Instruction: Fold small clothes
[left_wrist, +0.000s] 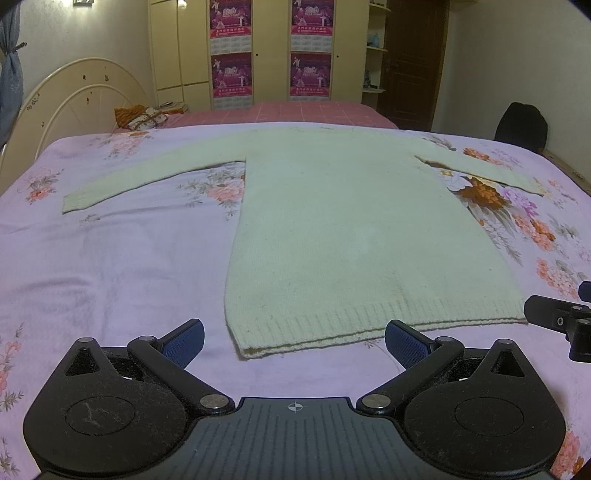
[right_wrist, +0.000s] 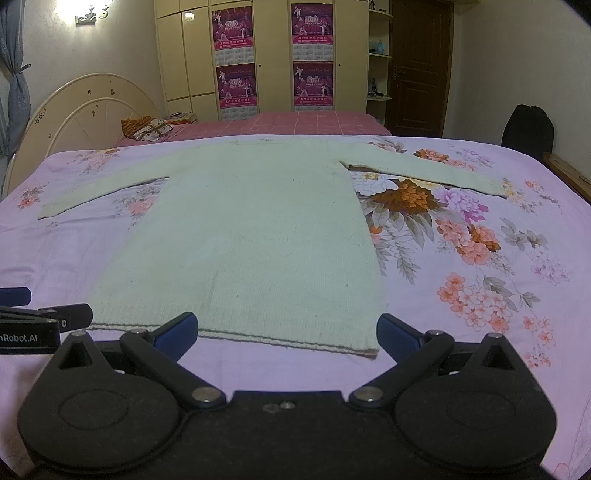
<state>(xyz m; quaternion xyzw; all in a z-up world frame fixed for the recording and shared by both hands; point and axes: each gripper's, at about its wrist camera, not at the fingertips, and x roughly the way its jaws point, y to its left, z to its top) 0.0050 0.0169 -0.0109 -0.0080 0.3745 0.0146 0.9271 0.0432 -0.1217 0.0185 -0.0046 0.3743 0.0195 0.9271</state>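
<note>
Both tools spread wide, left tool (left_wrist: 293, 341), right tool (right_wrist: 286, 332), near flat sweater (left_wrist: 343, 236) hem

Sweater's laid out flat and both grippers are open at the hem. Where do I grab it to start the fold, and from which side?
Take the ribbed hem of the pale green sweater at its two near corners, coming in low from the near edge of the bedspread. The left gripper and right gripper already face that edge, open. It lies flat, so a lower finger probably has to slide underneath.
</note>
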